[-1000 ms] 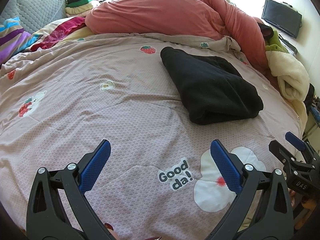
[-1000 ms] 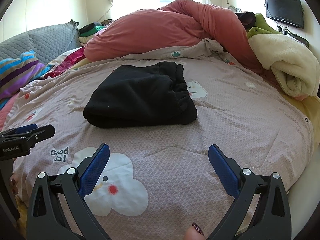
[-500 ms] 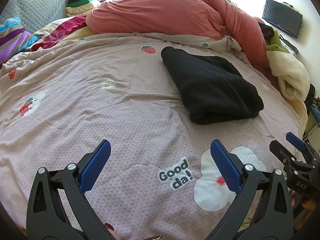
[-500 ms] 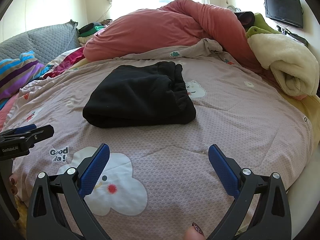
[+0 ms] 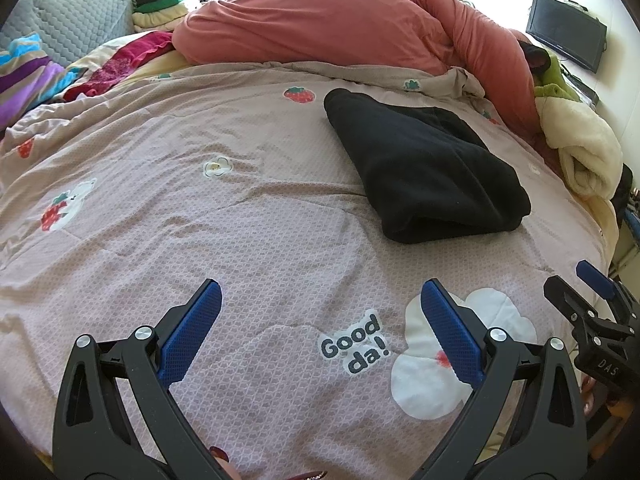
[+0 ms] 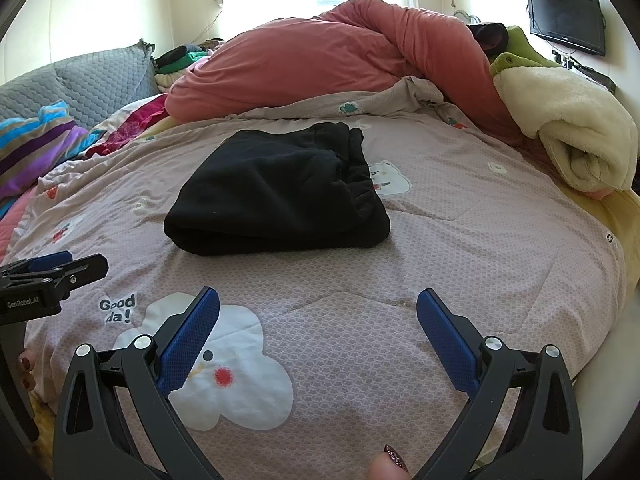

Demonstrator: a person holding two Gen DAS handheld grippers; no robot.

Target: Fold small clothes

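A black garment (image 5: 424, 168) lies folded into a thick rectangle on the pink patterned bedspread (image 5: 200, 208). It also shows in the right wrist view (image 6: 280, 192), with its gathered waistband at the right end. My left gripper (image 5: 320, 292) is open and empty, held above the bedspread, near and left of the garment. My right gripper (image 6: 318, 300) is open and empty, just in front of the garment. Each gripper shows at the edge of the other's view, the right (image 5: 584, 296) and the left (image 6: 60, 268).
A big salmon duvet (image 6: 320, 64) is heaped along the back of the bed. A rolled cream blanket (image 6: 572, 132) lies at the right edge. Striped and grey pillows (image 6: 48, 128) and stacked clothes (image 5: 164, 0) sit at the back left. A TV (image 6: 566, 16) hangs on the right wall.
Almost nothing has moved. Both grippers stay open and hover in place, with only a slight drift of the views. The black garment lies as before.
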